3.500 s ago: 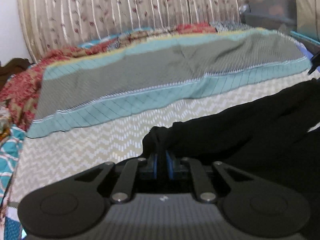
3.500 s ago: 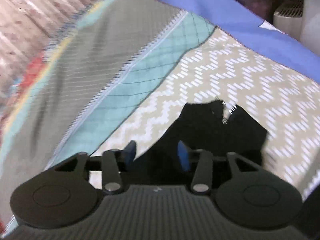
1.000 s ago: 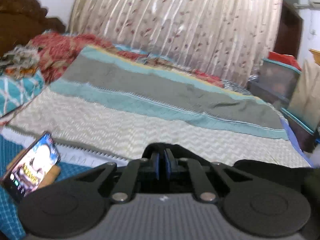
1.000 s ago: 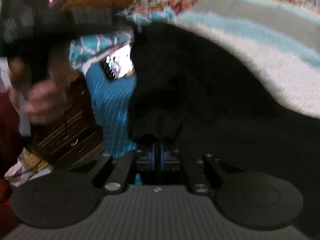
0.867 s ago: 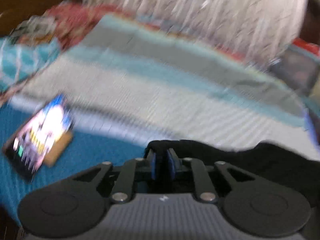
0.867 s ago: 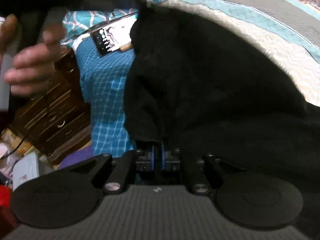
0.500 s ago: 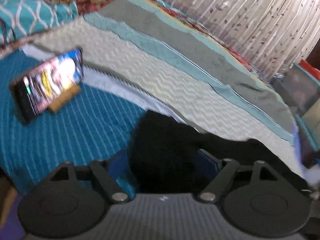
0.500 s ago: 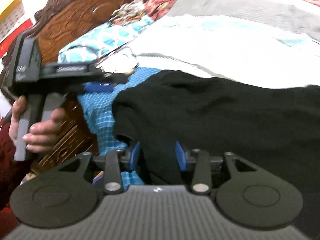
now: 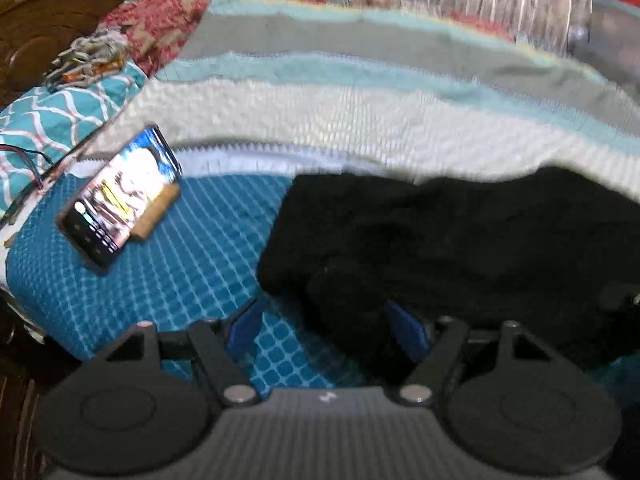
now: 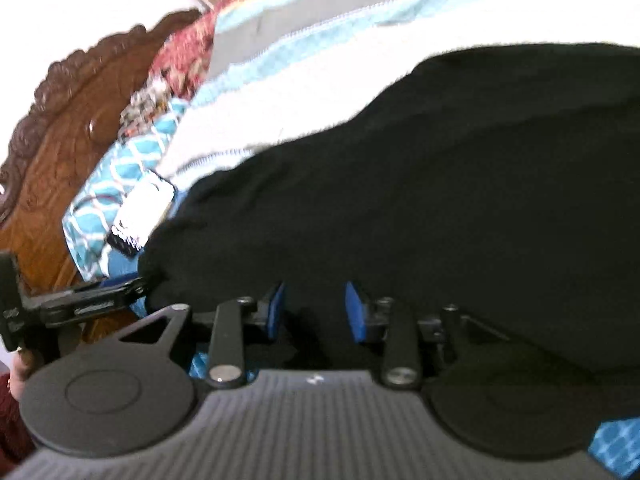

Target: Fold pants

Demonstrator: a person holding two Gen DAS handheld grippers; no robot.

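Phone (image 9: 120, 196) screen lit in left view, headboard (image 10: 60, 136) in right

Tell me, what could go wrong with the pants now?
The black fabric pants lie bunched near the bed's edge, so they may slide off or fold crooked. Both the left tongs and right tongs are open. The lit phone propped close by could get knocked over.

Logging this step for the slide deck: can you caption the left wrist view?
Open left gripper over black pants lying on the blue checked bedspread, lit phone propped alongside.
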